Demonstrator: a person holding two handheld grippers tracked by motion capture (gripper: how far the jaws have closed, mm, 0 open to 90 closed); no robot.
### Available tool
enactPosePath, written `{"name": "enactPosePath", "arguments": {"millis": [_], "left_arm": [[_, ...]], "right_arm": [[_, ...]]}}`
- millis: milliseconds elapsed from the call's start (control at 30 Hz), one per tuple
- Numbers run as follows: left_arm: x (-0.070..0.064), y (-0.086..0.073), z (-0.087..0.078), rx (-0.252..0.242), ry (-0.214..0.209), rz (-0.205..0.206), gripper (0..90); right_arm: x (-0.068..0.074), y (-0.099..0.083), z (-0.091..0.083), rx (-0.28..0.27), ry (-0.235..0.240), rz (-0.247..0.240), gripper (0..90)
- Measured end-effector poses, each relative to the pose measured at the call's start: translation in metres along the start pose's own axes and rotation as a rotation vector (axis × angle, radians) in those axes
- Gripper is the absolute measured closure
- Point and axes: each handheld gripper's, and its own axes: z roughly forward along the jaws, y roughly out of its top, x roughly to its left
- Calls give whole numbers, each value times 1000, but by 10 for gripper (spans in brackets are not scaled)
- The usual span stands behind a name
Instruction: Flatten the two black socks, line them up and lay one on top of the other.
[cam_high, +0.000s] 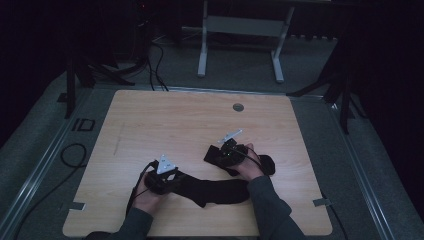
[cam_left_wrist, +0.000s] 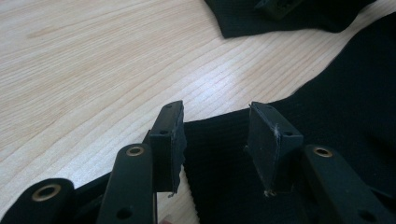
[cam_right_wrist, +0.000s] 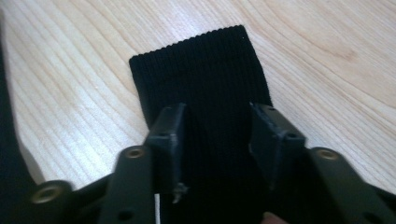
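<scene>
In the high view, the two forearms of the person in grey sleeves come in from the bottom edge of the wooden table. The left hand holds the left gripper near the front edge, and this gripper is low over one end of a black sock that lies flat on the table, between the two hands. In the left gripper view, the jaws of the left gripper stand apart with a clear gap, and the ribbed edge of the black sock lies between them; I cannot tell if the pads touch the cloth. A little farther, the right hand holds the right gripper, which is over a second black sock just beside the first one. In the right gripper view, the jaws of the right gripper are also open, and the second black sock runs between them, with its straight ribbed cuff pointing away on the bare wood. Farther on the table, near the back edge, there is a small round grey cap. Behind the table, on the grey floor, black cables lie and a white metal frame stands.
</scene>
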Motion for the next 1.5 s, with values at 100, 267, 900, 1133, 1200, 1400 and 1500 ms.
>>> {"name": "enactPosePath", "arguments": {"millis": [100, 267, 900, 1133, 1200, 1400, 1500], "left_arm": [[1, 0, 0, 0, 0, -3, 567], [0, 0, 0, 1, 2, -2, 566], [1, 0, 0, 6, 3, -3, 554], [1, 0, 0, 10, 5, -1, 553], [1, 0, 0, 7, 5, -4, 553], [2, 0, -1, 8, 7, -3, 553], [1, -1, -1, 6, 8, -6, 553]], "right_arm": [[-2, 0, -1, -5, -11, 14, 686], [-5, -1, 0, -23, -37, 48, 821], [0, 6, -7, -82, -17, 61, 835], [7, 18, -31, -176, 5, 58, 835], [12, 26, -45, -227, 22, 48, 835], [25, 38, -73, -297, 34, 7, 834], [36, 43, -90, -329, 29, -27, 834]]}}
